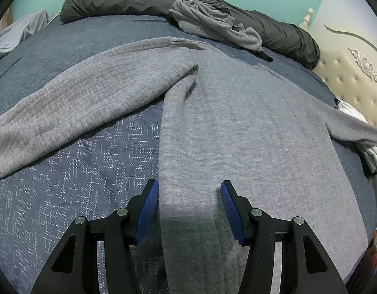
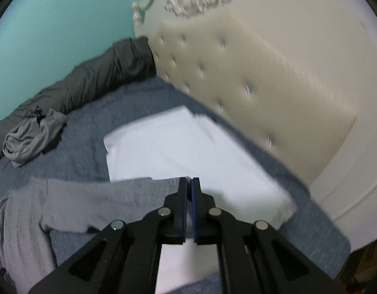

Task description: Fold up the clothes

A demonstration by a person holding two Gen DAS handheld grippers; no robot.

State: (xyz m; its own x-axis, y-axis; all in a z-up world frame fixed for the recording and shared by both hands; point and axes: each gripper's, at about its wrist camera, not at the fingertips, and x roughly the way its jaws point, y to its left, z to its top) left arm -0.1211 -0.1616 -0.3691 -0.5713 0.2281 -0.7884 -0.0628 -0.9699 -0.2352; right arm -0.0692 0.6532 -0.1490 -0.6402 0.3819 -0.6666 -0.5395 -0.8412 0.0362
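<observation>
Lying between left fingers: sweater

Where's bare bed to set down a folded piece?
Free: blue cover between the grey garment's two spread parts; and the strip between the crumpled grey item and the white folded cloth. Crowded: far edge along the dark roll, and by the headboard.

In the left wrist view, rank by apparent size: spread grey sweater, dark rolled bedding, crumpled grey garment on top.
1. Spread grey sweater, though nearness enlarges it.
2. Dark rolled bedding.
3. Crumpled grey garment.
</observation>
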